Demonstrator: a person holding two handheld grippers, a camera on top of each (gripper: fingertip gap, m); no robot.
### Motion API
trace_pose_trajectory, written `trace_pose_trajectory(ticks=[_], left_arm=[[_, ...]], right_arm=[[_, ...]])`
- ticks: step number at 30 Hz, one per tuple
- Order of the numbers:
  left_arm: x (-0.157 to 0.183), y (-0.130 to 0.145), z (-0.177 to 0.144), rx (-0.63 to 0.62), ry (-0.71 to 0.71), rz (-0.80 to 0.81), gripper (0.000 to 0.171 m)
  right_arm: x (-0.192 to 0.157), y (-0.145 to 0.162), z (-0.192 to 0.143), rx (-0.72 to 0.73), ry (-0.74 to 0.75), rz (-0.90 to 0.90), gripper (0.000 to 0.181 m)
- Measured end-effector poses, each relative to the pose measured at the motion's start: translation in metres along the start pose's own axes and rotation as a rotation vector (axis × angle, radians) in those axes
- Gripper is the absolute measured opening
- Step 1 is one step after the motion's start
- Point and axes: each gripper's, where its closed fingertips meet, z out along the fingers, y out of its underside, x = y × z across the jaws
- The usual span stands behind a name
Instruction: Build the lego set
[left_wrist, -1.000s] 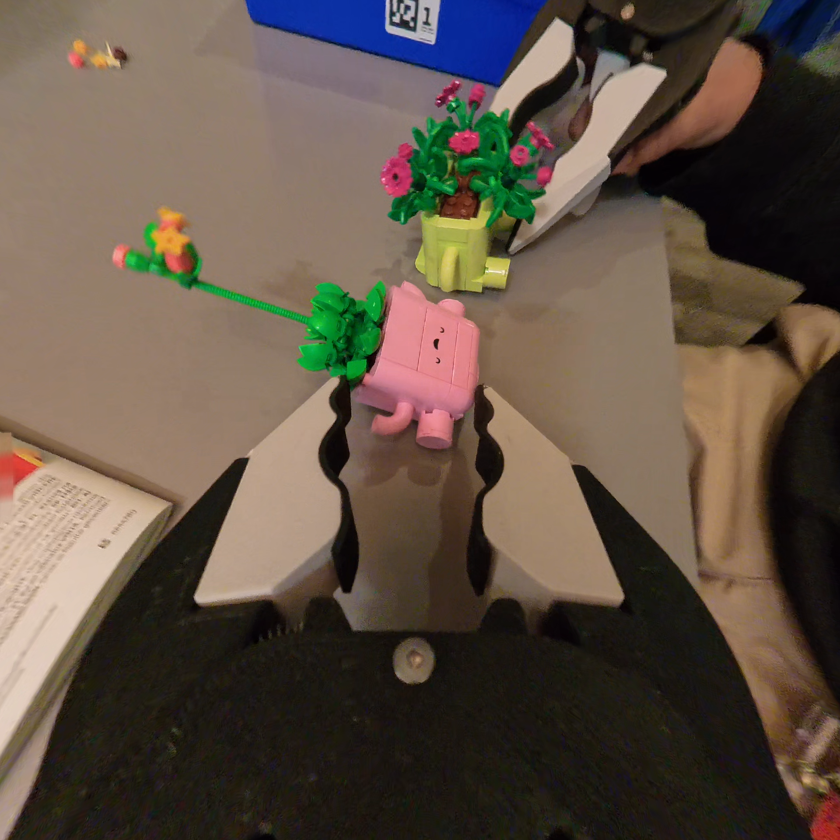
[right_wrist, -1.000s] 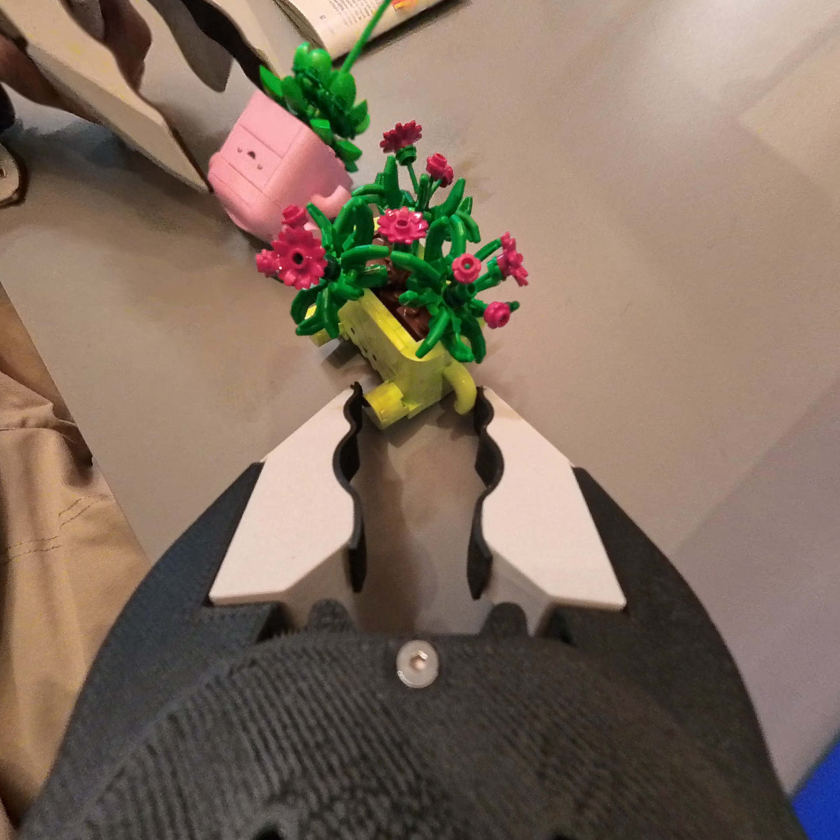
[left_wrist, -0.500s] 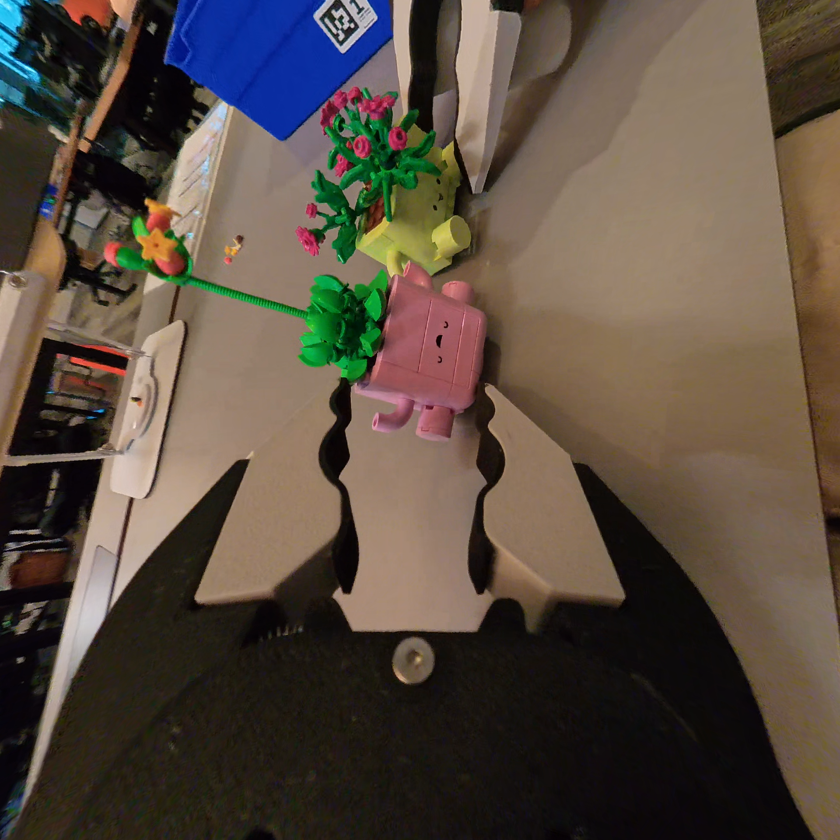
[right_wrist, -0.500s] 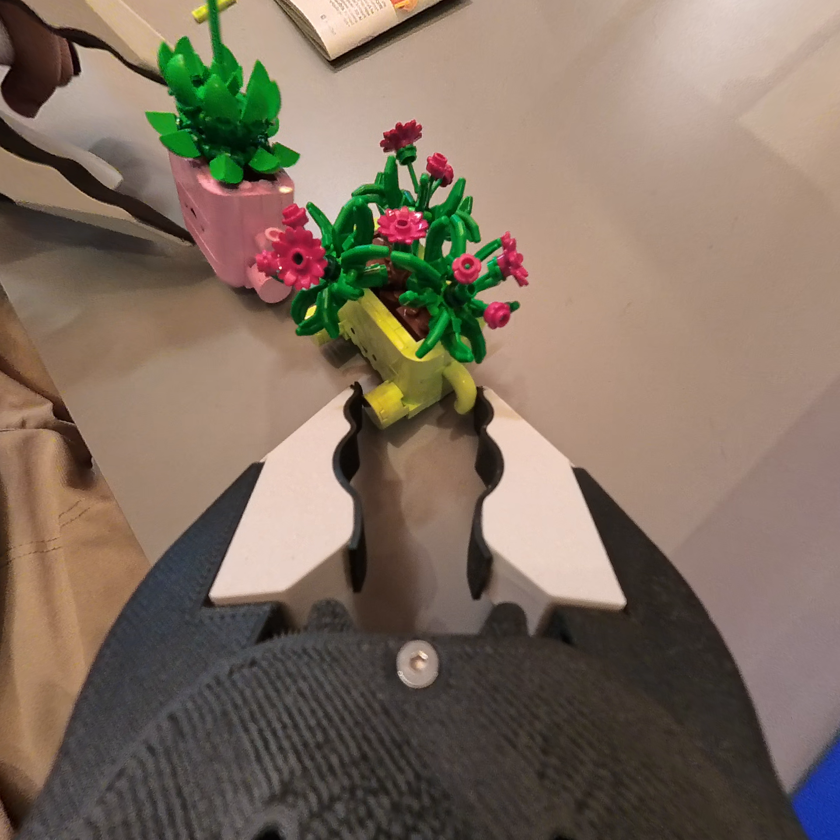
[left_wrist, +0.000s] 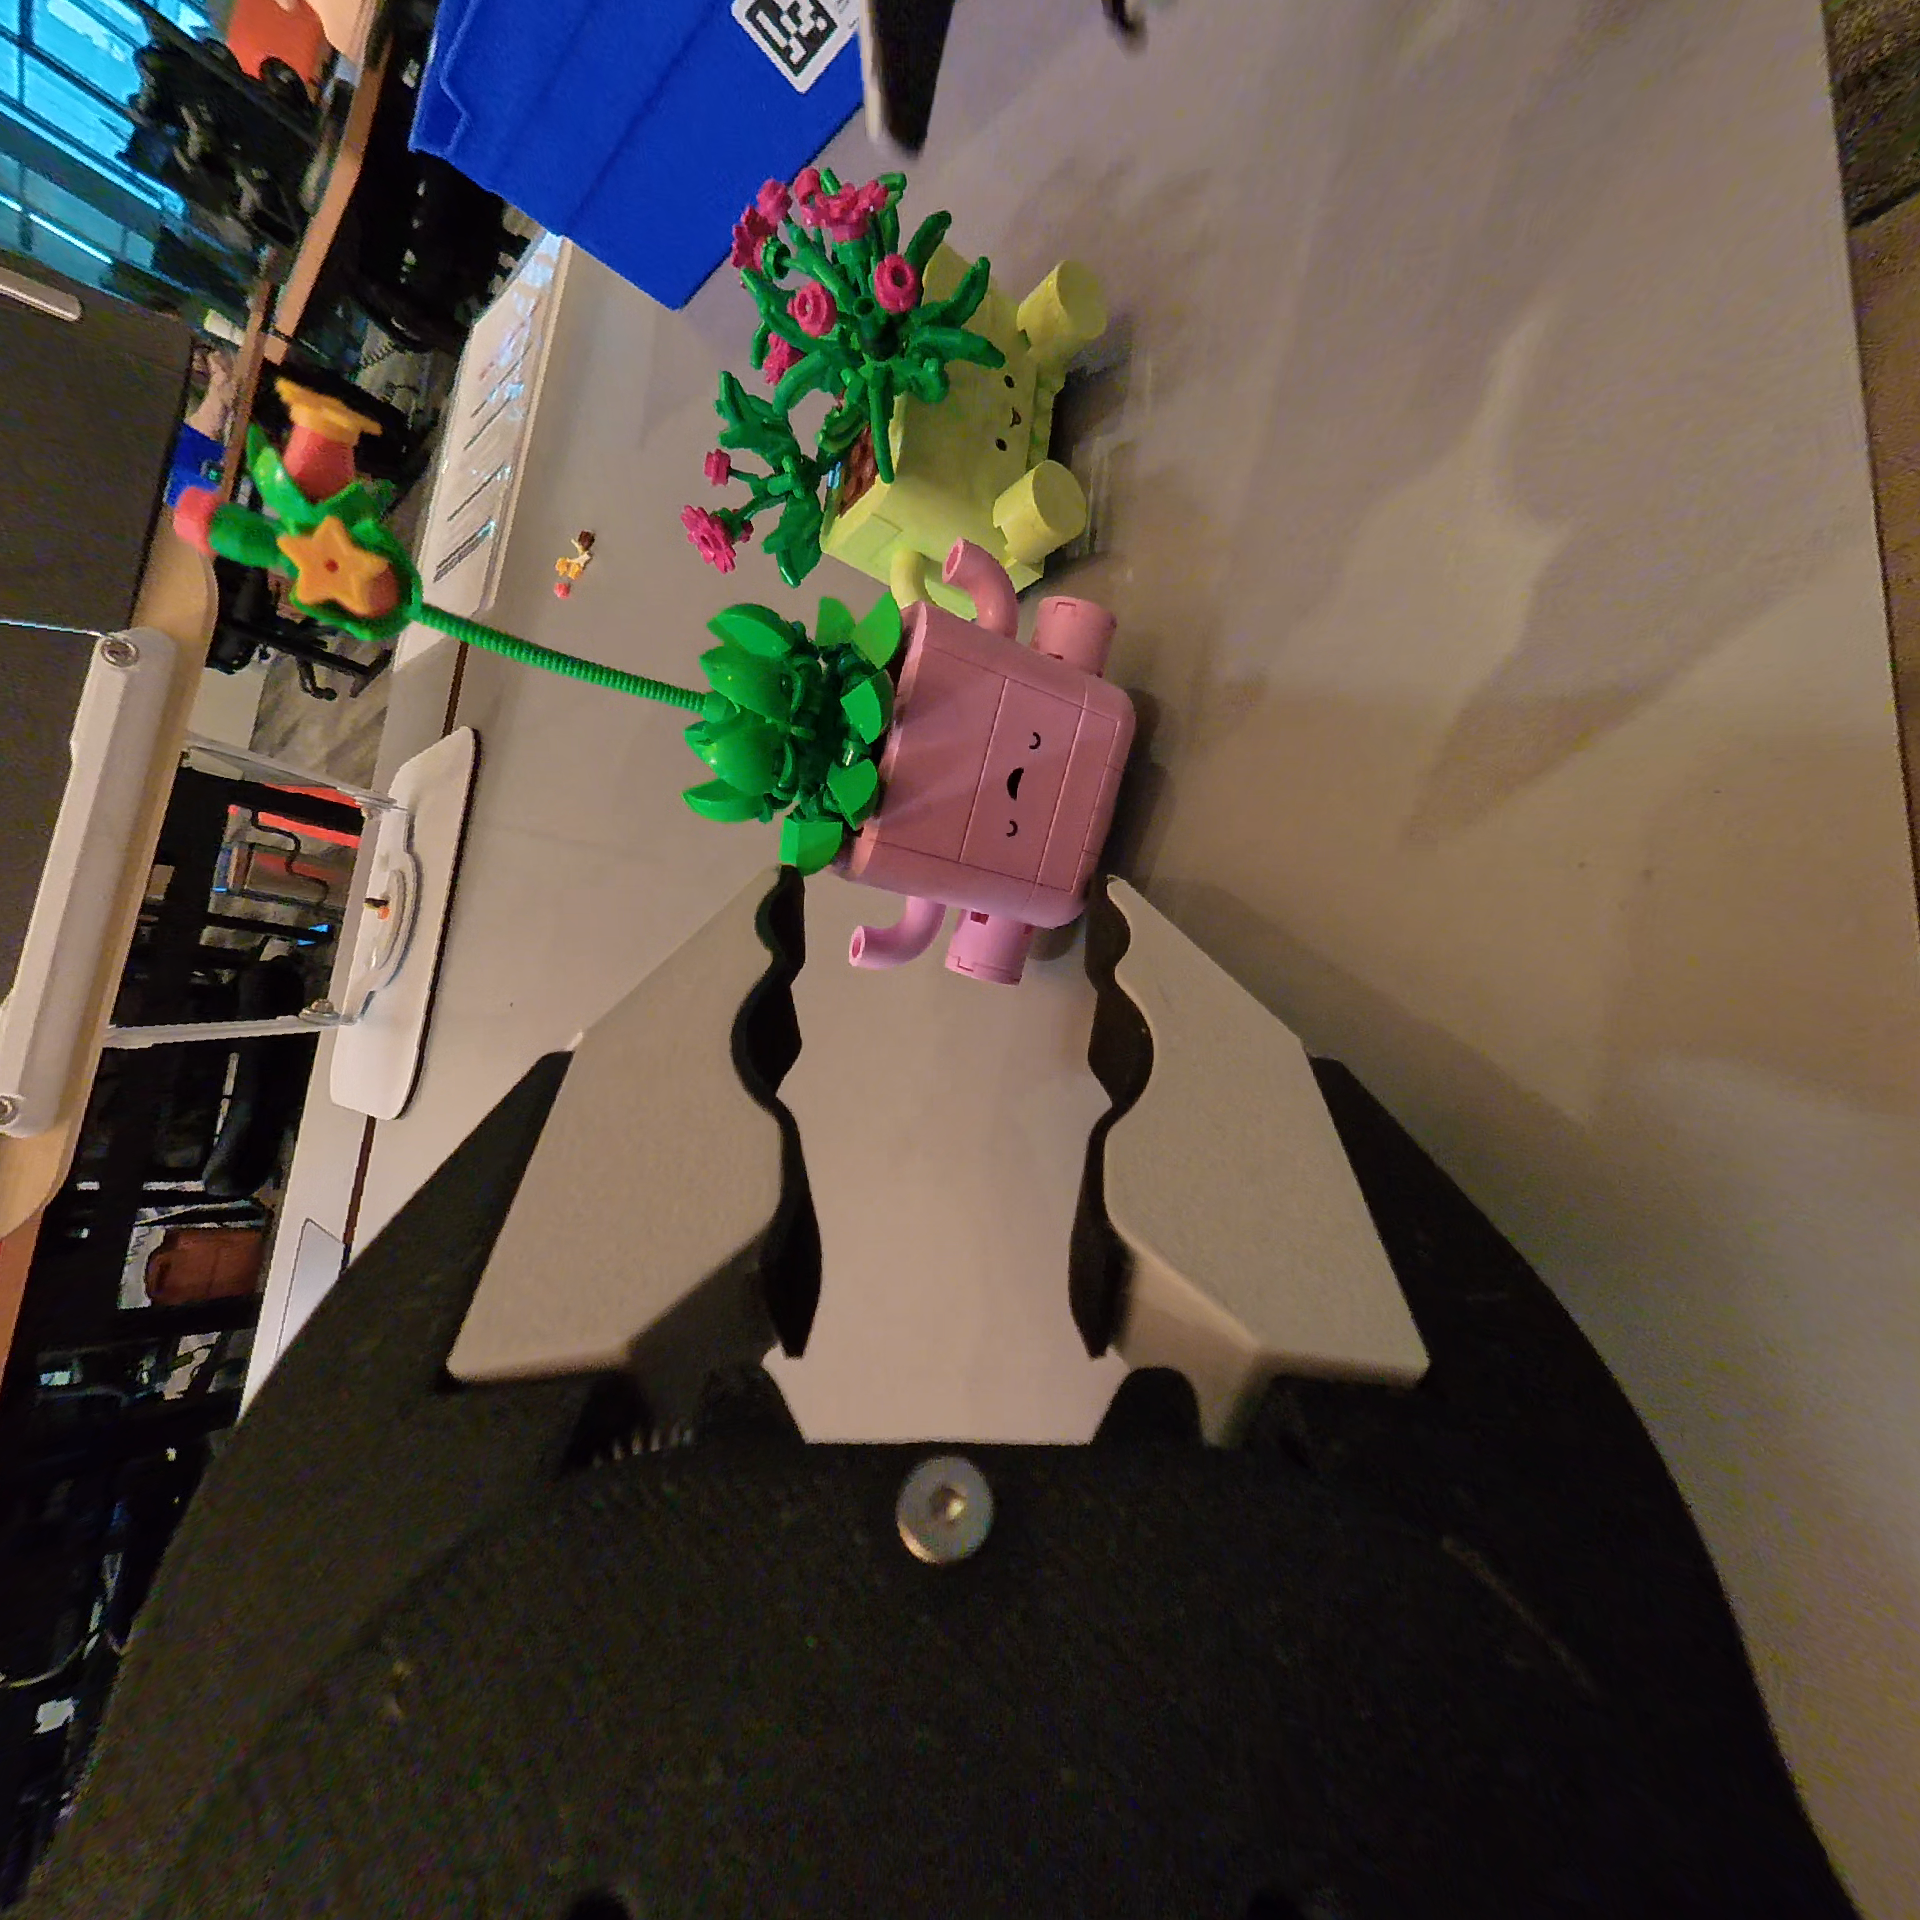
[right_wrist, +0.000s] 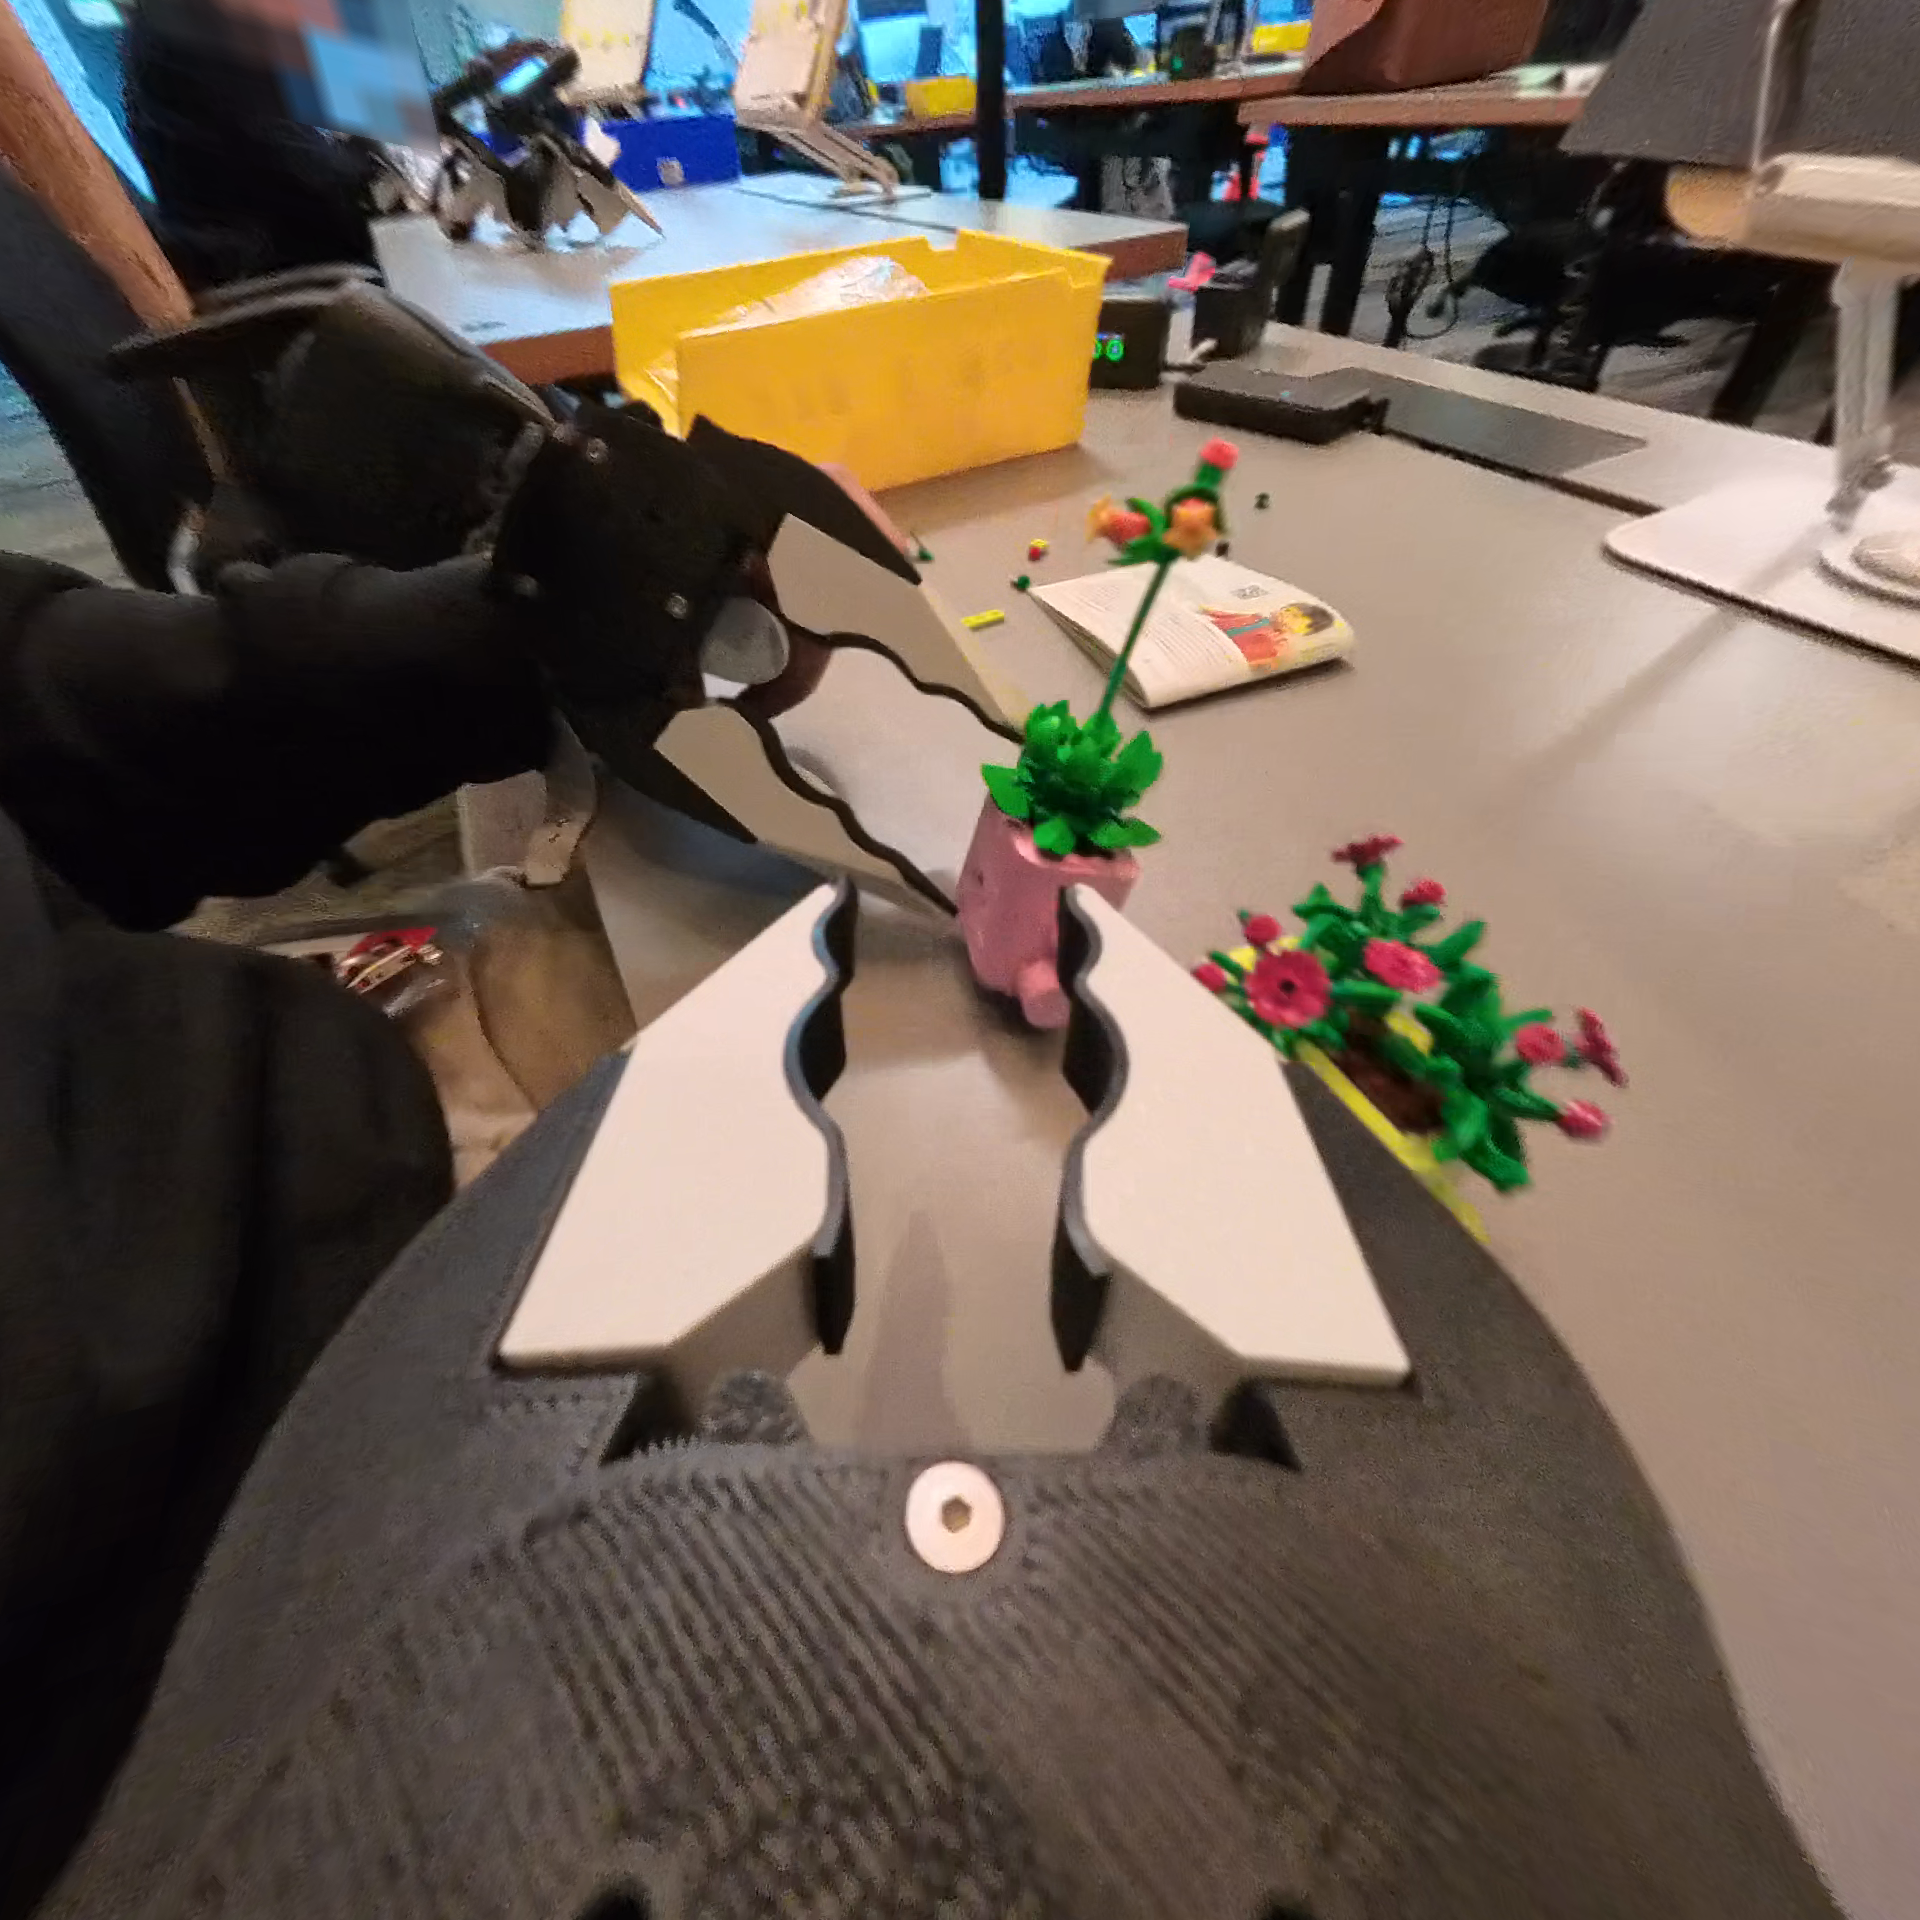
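Observation:
A pink lego pot with green leaves and a long stalk topped by an orange star flower stands upright on the grey table. My left gripper is open and rolled on its side. Its fingertips sit right at the pot's near side, and I cannot tell if they touch it. A yellow-green pot with pink flowers stands just behind the pink one. My right gripper is open and empty, aimed at the pink pot. The yellow-green pot is to its right.
A blue bin stands at the back. An open instruction booklet, loose small pieces, a yellow bin and a white stand base are farther off. The table edge and a dark sleeve are on the left. My hands' fingertips stand some 10 centimeters from each other.
The left gripper rolled sideways and the pink pot went from tilted to upright. The right gripper pulled back from the yellow-green pot, rose and swung toward the pink pot.

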Motion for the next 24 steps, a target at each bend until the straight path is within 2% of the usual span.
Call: trace_pose_trajectory(ticks=[4,10,13,16,20,22,24], left_arm=[[0.0,0.002,0.0,0.001,-0.005,-0.002,0.052],[0.0,0.005,-0.002,0.001,-0.01,0.007,0.051],[0.0,0.004,-0.004,0.013,-0.005,0.008,0.048],[0.001,0.003,-0.006,0.03,0.012,0.003,0.046],[0.0,0.002,-0.01,0.07,0.058,-0.073,0.063],[-0.005,-0.004,-0.015,0.121,0.085,-0.16,0.076],[-0.011,-0.007,-0.019,0.168,0.115,-0.273,0.081]], right_arm=[[0.008,0.008,0.033,-0.068,0.184,-0.08,0.052],[0.02,0.023,0.058,-0.168,0.274,-0.057,0.065],[0.02,0.028,0.065,-0.189,0.261,-0.017,0.059],[0.019,0.03,0.067,-0.207,0.264,-0.031,0.043],[0.015,0.031,0.067,-0.218,0.253,-0.059,0.035],[0.015,0.032,0.066,-0.221,0.252,-0.066,0.035],[0.015,0.032,0.065,-0.222,0.243,-0.061,0.034]])
